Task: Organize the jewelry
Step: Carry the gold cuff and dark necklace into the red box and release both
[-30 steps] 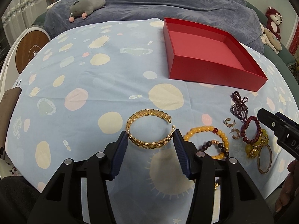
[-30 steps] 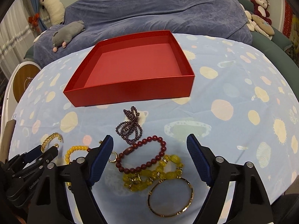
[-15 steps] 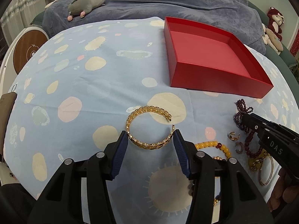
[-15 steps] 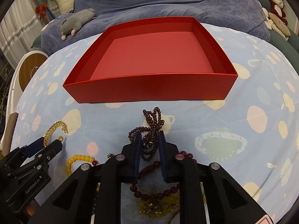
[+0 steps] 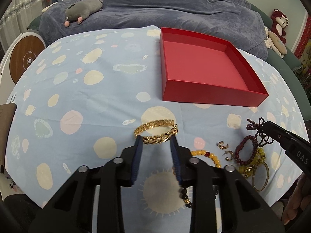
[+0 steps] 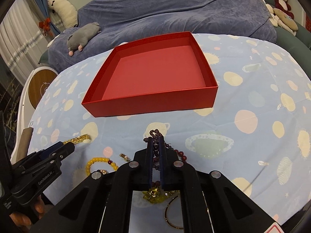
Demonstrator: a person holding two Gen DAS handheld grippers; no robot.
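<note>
Nothing boxed yet. Near the desk's front edge: left tongs [image 5: 155, 141] clenched on the gold chain-link bangle [image 5: 156, 134], tilted up off the cloth; right tongs [image 6: 155, 149] pinched shut on the dark purple bead strand [image 6: 154, 136]. Left lying: yellow bead bracelet [image 6: 95, 162], earrings [image 5: 223, 145], thin gold hoop [image 5: 261, 176]. Farther back, toward mid-desk: red box [image 6: 155, 101], bare inside.

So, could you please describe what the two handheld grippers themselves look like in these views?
Both are matte black plastic frames with round silver pins at the joints. The left gripper and right gripper each carry two flat dark blue finger pads. White lettering marks the bodies: "GenRobot.AI" on the left, "DAS" on the right. No cables or sleeves are visible.
</note>
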